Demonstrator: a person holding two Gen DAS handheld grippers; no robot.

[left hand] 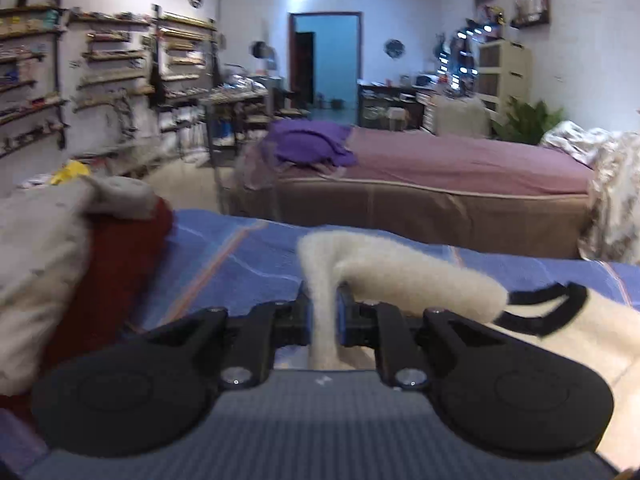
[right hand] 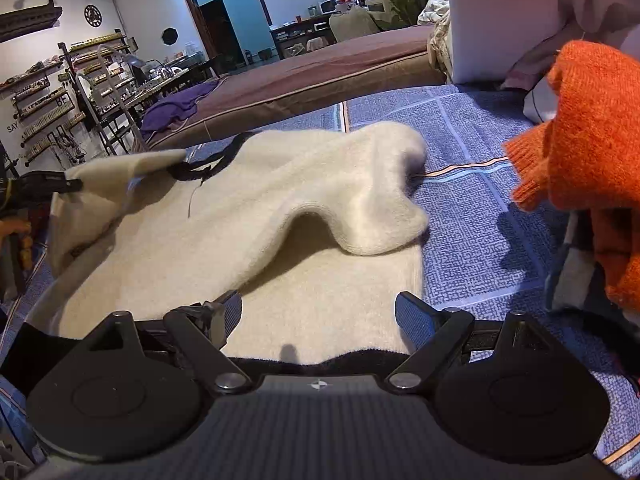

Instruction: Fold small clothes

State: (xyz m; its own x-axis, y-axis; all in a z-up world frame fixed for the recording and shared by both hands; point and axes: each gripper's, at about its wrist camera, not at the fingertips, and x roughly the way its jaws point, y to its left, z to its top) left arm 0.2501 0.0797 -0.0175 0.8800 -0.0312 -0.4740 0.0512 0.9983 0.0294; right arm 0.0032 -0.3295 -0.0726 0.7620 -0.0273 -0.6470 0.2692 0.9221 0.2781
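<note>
Your left gripper (left hand: 323, 312) is clamped on a raised flap of the cream garment (right hand: 248, 216), lifting it off the blue bedspread (right hand: 472, 200). Your right gripper (right hand: 318, 308) hangs with jaws wide apart, holding nothing, just over the garment's near black-trimmed hem. The fold looks barely begun: one sleeve lies doubled over, the body still spread. An orange knit (right hand: 580, 128), right of the garment, waits unfolded.

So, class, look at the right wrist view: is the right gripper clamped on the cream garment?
No: the right gripper has its fingers spread wide apart above the cream garment, gripping nothing.
</note>
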